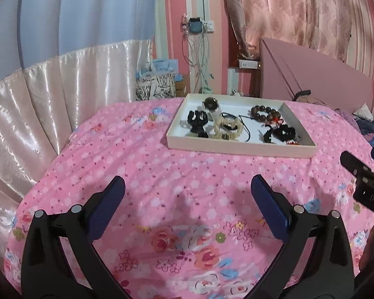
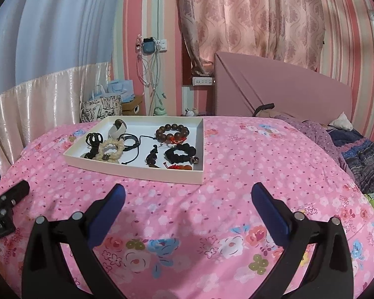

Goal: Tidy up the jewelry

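A shallow white tray [image 1: 239,149] [image 2: 137,172] lies on the pink floral bedspread. It holds a brown bead bracelet [image 1: 265,113] [image 2: 172,132], a black hair claw [image 1: 198,120] [image 2: 94,139], a cream scrunchie [image 1: 228,129] [image 2: 111,150], a black scrunchie [image 1: 284,132] [image 2: 182,153], a white watch [image 1: 210,106] [image 2: 118,127] and black cords. My left gripper [image 1: 188,186] and right gripper [image 2: 188,194] are both open and empty, hovering over the bedspread short of the tray.
The pink headboard [image 2: 281,87] stands behind the bed, with folded dark bedding [image 2: 361,159] at the right. Satin curtains [image 1: 49,99] hang at the left. Bags [image 2: 102,107] and a socket with cables [image 2: 149,47] are beyond the bed's far edge.
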Available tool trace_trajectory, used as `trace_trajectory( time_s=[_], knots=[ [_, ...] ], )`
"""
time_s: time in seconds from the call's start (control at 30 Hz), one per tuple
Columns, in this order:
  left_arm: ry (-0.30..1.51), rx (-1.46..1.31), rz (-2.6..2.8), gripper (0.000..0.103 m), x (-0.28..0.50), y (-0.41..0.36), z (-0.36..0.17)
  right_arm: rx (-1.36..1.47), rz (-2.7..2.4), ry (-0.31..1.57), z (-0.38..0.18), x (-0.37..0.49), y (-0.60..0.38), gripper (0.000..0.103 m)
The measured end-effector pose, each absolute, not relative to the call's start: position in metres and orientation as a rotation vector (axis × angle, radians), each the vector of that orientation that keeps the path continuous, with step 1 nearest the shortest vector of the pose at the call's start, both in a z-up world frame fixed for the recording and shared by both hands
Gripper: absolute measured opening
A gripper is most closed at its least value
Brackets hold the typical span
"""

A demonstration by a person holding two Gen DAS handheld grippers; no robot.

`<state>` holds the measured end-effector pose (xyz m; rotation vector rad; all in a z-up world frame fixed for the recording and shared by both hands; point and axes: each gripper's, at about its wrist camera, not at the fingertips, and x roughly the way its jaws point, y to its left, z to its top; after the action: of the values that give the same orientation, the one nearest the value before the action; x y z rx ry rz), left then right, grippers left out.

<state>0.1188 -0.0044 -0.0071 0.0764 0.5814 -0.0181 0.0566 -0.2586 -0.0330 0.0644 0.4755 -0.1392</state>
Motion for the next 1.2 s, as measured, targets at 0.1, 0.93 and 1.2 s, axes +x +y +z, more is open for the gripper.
trace_trajectory(
  time_s=[0.1,0.93,1.2],
  knots=[
    [0.555,0.083,0.002,0.100,0.115,-0.003,-0.005,0.056,-0.144,0.479,-0.033,0.056,-0.258,0.101],
    [0.479,0.096,-0.009,0.100,0.102,-0.007,0.002,0.048,-0.133,0.504,-0.037,0.057,-0.258,0.101],
    [0.501,0.088,0.007,0.100,0.105,-0.004,-0.001,0.046,-0.139,0.509,-0.039,0.058,-0.259,0.101]
  ],
)
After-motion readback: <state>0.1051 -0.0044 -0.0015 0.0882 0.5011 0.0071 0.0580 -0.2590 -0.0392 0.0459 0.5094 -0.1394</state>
